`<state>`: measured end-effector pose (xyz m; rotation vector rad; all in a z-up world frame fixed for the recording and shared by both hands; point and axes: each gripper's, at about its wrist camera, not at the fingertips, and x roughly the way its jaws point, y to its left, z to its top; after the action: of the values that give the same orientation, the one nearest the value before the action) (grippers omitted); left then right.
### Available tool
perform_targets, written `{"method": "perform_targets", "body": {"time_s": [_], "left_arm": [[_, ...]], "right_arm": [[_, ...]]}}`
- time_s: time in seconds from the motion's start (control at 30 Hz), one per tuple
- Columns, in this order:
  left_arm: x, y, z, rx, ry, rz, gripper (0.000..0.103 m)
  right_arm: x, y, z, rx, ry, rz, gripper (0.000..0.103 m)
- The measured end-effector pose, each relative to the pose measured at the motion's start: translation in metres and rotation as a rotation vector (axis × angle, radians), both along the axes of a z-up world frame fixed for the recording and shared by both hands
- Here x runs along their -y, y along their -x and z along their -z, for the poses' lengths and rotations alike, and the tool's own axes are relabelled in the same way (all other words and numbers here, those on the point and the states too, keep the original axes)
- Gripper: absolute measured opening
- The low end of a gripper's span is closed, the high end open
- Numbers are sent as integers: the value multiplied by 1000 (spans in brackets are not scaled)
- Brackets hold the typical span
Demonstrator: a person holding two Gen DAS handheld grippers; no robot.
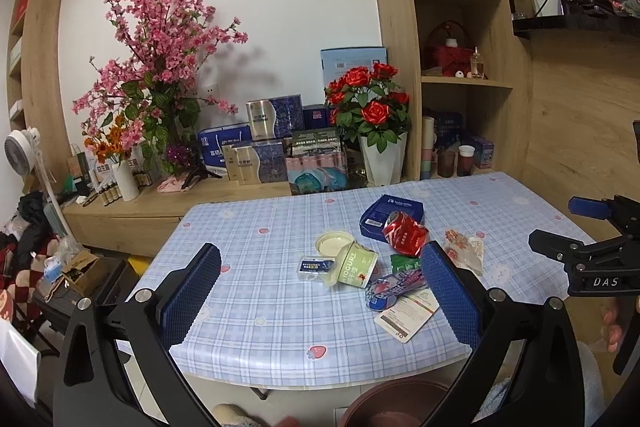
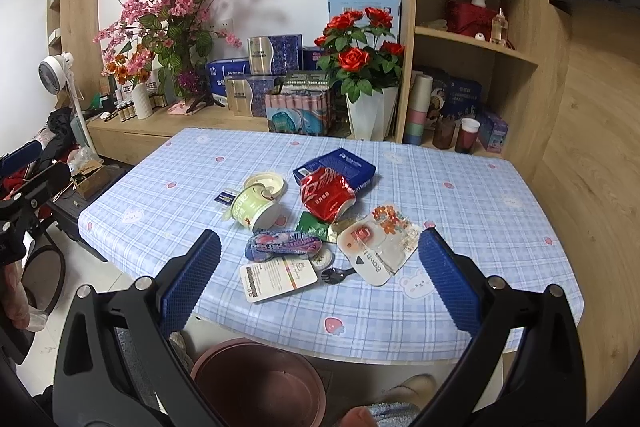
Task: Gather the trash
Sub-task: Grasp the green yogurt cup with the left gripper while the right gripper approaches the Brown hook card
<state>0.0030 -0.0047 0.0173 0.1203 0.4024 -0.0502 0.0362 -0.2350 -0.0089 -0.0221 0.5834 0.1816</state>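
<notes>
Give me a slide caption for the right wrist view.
Open right gripper faces trash on the checked table, brown bin below.

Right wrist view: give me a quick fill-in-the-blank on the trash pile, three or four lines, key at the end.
1. The crushed red soda can leans on the dark ____ flat box.
2. The pale green yogurt cup lies on its ____.
3. The round brown bin stands on the floor ____ the table's near edge.
4. Both grippers, left and right, are ____.

Missing: blue; side; below; open
</notes>
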Motion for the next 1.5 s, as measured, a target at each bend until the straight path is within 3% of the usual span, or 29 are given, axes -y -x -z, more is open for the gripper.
{"method": "perform_targets", "body": {"time_s": [0.27, 0.57, 0.73, 0.93, 1.2, 1.5], "left_arm": [[-5, -19, 33, -85, 9, -7, 98], [-15, -53, 71, -213, 103, -19, 97], [-15, -92, 96, -327, 211, -4, 87], [-5, -148, 127, -444, 342, -10, 84], [-18, -225, 178, -591, 694, -156, 83], [-18, -278, 217, -662, 819, -267, 83]], "right_arm": [[-2, -14, 28, -51, 27, 19, 97], [13, -41, 75, -105, 48, 91, 97], [26, -67, 104, -141, 10, 102, 98], [40, -104, 133, -190, 21, 123, 98], [54, -145, 162, -247, 30, 132, 97], [69, -168, 181, -285, 31, 148, 97]]}}
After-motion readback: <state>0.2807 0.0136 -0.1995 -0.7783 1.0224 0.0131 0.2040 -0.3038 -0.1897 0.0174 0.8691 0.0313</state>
